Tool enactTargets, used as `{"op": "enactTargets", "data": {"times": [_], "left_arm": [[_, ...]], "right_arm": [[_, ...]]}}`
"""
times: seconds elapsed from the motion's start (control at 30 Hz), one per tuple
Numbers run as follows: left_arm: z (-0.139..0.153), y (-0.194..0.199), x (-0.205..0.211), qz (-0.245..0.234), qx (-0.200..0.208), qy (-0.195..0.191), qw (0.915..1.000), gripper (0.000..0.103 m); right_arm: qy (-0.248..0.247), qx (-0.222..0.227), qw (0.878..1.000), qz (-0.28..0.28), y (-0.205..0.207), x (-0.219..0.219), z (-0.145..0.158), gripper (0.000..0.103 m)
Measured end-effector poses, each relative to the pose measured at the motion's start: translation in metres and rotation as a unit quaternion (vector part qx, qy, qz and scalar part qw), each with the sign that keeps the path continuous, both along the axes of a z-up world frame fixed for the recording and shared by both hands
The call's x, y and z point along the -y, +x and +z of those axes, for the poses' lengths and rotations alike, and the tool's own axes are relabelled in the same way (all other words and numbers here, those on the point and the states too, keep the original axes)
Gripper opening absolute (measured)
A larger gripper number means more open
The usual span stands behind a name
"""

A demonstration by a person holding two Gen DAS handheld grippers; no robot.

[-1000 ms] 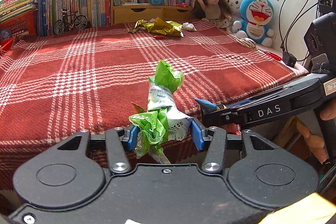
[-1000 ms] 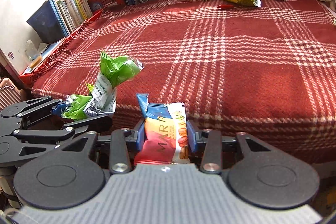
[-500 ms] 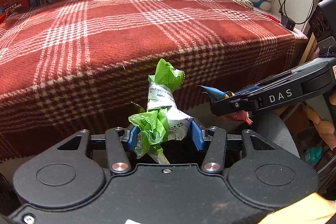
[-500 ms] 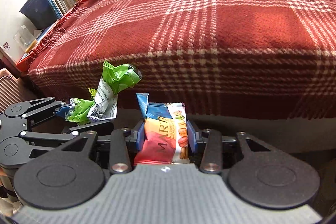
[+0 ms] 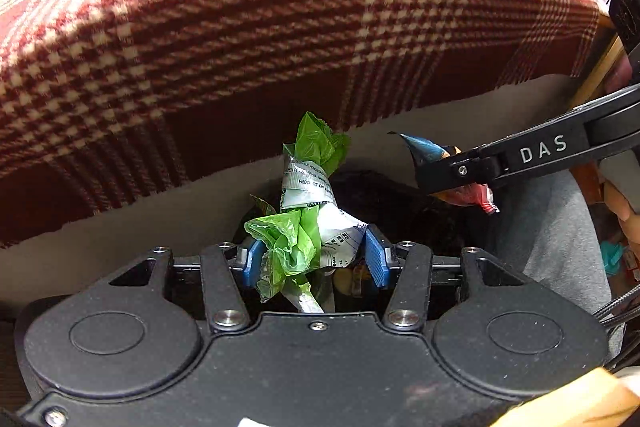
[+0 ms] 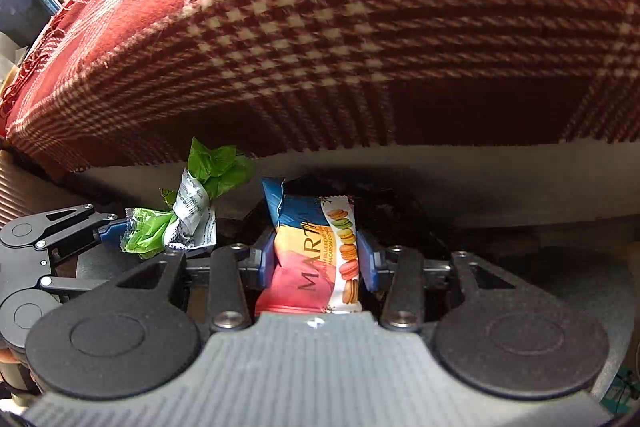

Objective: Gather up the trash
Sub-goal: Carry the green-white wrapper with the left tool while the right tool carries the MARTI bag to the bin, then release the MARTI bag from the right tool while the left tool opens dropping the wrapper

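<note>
While you held both tools in front of the red plaid blanket [image 5: 248,27] where it hangs over the edge, your left claw [image 5: 312,261] was clamped partway shut on the crumpled green wrapper [image 5: 304,211], and your right claw [image 6: 316,259] gripped the macaron packet [image 6: 316,251], both over a dark opening [image 5: 400,203] below.

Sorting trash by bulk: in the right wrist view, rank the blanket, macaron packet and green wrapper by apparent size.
1. Blanket, by far.
2. Macaron packet.
3. Green wrapper, though it sits farther from the camera, so true size is unsure.
</note>
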State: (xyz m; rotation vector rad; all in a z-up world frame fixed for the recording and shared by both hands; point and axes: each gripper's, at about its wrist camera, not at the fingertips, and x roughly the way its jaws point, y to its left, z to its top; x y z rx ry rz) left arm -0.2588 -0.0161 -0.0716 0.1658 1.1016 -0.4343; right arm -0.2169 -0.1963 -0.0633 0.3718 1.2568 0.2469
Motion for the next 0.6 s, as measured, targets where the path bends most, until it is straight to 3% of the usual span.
{"op": "enactTargets", "data": {"times": [0.3, 0.6], "left_arm": [[-0.035, 0.014, 0.010, 0.005, -0.035, 0.020, 0.9992, 0.049], [-0.053, 0.018, 0.013, 0.015, -0.064, 0.025, 0.9975, 0.049]], "right_arm": [[0.012, -0.042, 0.998, -0.043, 0.007, 0.007, -0.028, 0.049], [0.006, -0.068, 0.997, -0.046, 0.017, -0.006, -0.046, 0.050]]}}
